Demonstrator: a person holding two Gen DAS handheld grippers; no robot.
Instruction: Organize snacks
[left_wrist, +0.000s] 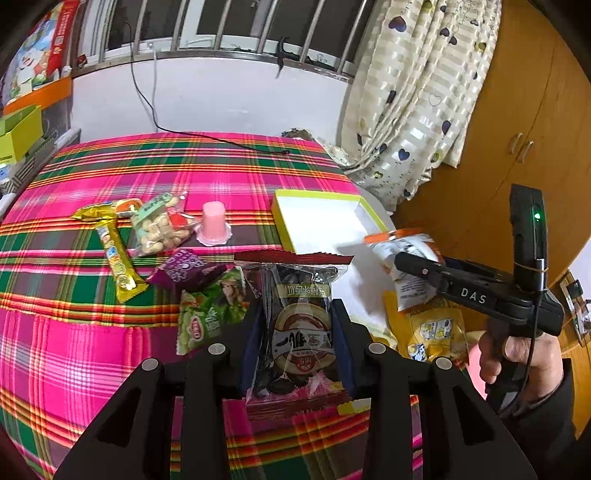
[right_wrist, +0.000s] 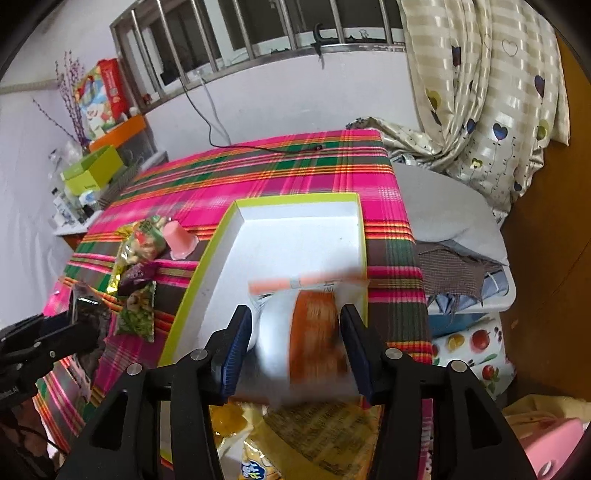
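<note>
My left gripper (left_wrist: 297, 314) is shut on a clear packet of dark seeds (left_wrist: 301, 332) with red ends, held upright over the plaid cloth (left_wrist: 92, 332). In the right wrist view my right gripper (right_wrist: 295, 314) stands over the near end of the white box with a lime rim (right_wrist: 295, 199). An orange-and-white packet (right_wrist: 314, 332) sits between its blue pads (right_wrist: 236, 332), motion-blurred while the jaws are sharp, and the pads do not seem to press on it. The left wrist view shows that gripper (left_wrist: 400, 260) and packet (left_wrist: 402, 240) beside the box (left_wrist: 317, 221).
A pink jelly cup (left_wrist: 213, 221), a peanut bag (left_wrist: 162, 225), a gold bar (left_wrist: 118, 258), a purple packet (left_wrist: 184, 269) and a green packet (left_wrist: 210, 314) lie left of the box. Yellow packets (left_wrist: 432, 328) lie near the hand (left_wrist: 517, 354). A black cable (left_wrist: 221, 138) crosses the far cloth.
</note>
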